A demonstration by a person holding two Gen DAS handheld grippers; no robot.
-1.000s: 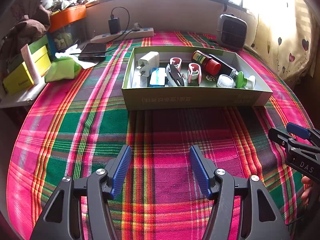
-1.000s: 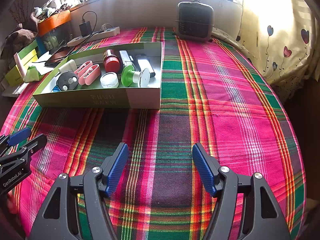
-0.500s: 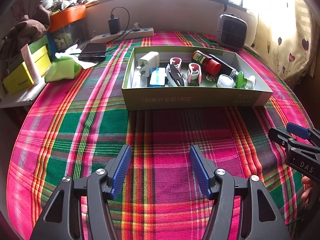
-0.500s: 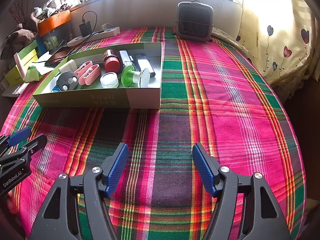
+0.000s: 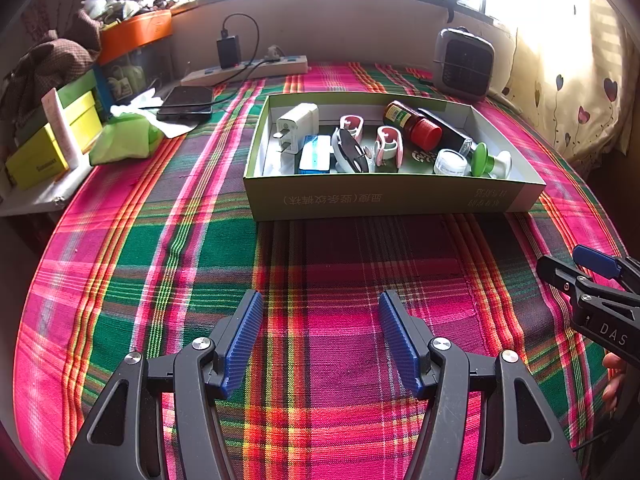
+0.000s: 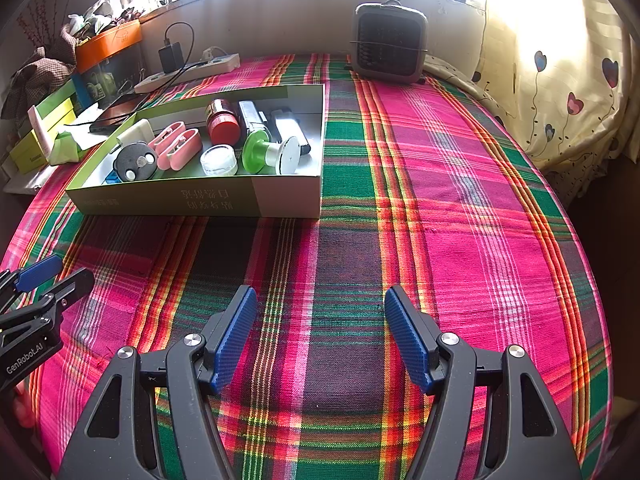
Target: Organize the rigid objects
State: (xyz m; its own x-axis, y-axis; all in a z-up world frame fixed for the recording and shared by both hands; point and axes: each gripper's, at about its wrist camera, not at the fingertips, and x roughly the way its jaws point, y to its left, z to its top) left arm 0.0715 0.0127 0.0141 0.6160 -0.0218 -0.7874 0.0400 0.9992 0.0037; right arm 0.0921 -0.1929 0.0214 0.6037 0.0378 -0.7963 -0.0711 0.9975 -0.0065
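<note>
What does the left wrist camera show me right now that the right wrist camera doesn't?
Only the left wrist view shows the blue card lying flat in the box and the white charger's prongs. Only the right wrist view shows the open plaid cloth right of the box, out to the curtain. Both show the green box, red-capped bottle, green-and-white spool, small heater, and each open gripper: left gripper, right gripper.

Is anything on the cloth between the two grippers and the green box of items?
Nothing visible. Only bare plaid cloth lies between the open left gripper, the open right gripper and the box; its near wall must be cleared to reach inside.
</note>
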